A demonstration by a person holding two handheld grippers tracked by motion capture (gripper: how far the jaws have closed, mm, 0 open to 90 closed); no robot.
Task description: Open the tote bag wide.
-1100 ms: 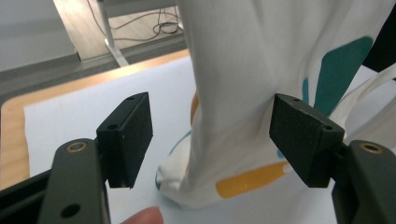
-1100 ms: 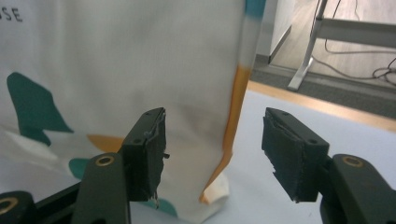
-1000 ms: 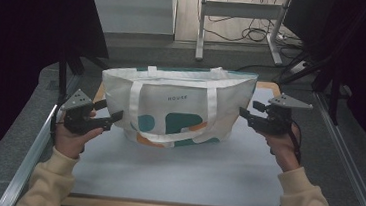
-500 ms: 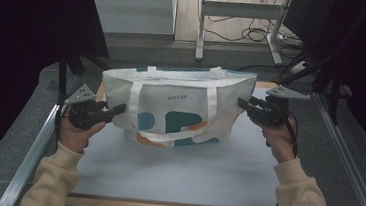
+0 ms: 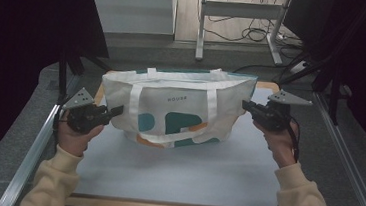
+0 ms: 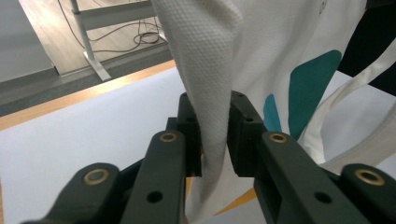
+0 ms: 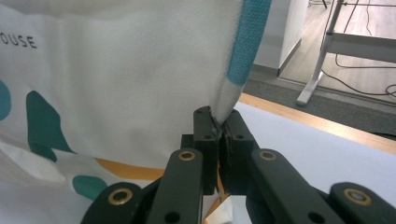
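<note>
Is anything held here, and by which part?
Yes: the tote bag. The left gripper pinches its left side edge, the right gripper its right side edge.

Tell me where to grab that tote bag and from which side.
Grip the tote bag at its two side edges, one gripper coming in from each end. The cloth there folds into a thin seam that the jaws can close on, as the left gripper and right gripper show, each shut on a fold. The broad printed face is probably too flat to pinch, and the straps lie slack against it.
</note>
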